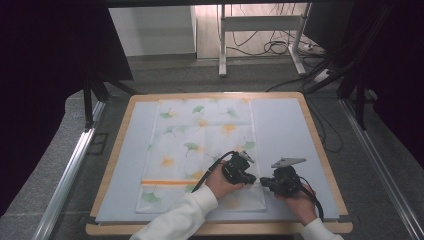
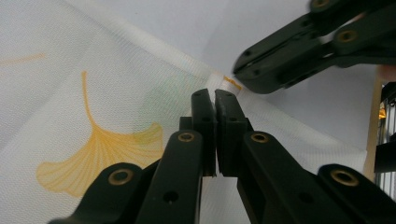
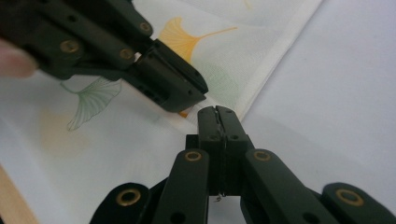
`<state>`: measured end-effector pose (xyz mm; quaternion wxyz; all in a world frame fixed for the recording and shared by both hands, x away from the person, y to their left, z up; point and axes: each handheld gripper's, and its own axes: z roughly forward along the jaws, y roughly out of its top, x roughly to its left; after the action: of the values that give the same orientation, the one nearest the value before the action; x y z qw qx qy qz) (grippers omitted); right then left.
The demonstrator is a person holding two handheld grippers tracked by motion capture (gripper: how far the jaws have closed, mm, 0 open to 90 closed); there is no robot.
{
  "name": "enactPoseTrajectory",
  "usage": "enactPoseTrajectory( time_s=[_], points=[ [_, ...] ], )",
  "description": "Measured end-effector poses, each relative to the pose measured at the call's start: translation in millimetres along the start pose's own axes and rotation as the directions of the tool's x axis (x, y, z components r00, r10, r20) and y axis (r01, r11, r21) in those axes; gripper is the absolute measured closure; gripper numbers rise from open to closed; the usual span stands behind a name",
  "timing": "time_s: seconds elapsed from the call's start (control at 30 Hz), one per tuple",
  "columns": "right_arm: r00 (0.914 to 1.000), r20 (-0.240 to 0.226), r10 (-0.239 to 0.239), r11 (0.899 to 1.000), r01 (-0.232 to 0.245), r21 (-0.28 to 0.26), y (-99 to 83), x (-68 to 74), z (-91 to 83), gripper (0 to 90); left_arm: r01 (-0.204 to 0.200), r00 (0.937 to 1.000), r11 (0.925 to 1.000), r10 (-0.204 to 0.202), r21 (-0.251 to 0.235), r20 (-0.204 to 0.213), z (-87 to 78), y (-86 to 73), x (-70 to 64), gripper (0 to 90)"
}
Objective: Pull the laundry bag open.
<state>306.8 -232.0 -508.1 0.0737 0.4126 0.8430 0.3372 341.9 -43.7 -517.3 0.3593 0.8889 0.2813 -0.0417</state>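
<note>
Pinching one cloth (image 1: pixel 200 145) edge: two claws, left (image 2: pixel 215 100) and right (image 3: pixel 218 116), both pressed together.

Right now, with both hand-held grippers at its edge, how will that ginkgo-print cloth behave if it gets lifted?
The ginkgo-print cloth lies flat and thin on the mat, so it will probably drape limply rather than hold shape. It looks light. The left hand-held gripper and right hand-held gripper have jaws closed at the hemmed edge, which should grip better than a single layer would.

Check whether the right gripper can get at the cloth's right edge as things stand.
Probably yes: the right gripper sits shut right at the cloth edge, though the left gripper crowds the same spot.
</note>
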Motion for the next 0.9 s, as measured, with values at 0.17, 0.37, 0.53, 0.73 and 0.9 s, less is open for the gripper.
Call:
enactPoseTrajectory(
  time_s=[0.17, 0.37, 0.53, 0.73, 0.9],
  points=[
    [0.9994, -0.001, 0.034, 0.999, -0.034, 0.012, 1.3, -2.1, 5.3, 89.2, 0.002, 1.0000, 1.0000, -0.002, -0.008, -0.006, 0.3, -1.0, -1.0, 89.0],
    [0.9981, 0.001, 0.062, 0.998, -0.062, 0.016, 0.3, -2.0, 7.2, 89.5, 0.015, 0.9994, 0.9998, -0.015, -0.012, -0.030, 0.7, -1.6, -4.9, 88.9],
    [0.9993, 0.024, 0.028, 0.999, -0.028, 0.017, -0.1, 1.3, 7.4, 89.6, 0.027, 0.9985, 0.9995, -0.028, -0.018, -0.047, 0.1, -3.2, -6.6, 89.0],
    [0.9994, 0.019, 0.027, 0.999, -0.028, 0.017, -0.4, 0.5, 7.4, 89.7, 0.048, 0.9972, 0.9985, -0.049, -0.027, -0.056, -2.9, -6.8, -4.0, 89.0],
    [0.9995, 0.023, 0.023, 1.000, -0.023, 0.018, -0.4, 1.0, 7.4, 89.7, 0.057, 0.9971, 0.9980, -0.058, -0.027, -0.049, -7.1, -11.2, 0.1, 89.0]
  ],
)
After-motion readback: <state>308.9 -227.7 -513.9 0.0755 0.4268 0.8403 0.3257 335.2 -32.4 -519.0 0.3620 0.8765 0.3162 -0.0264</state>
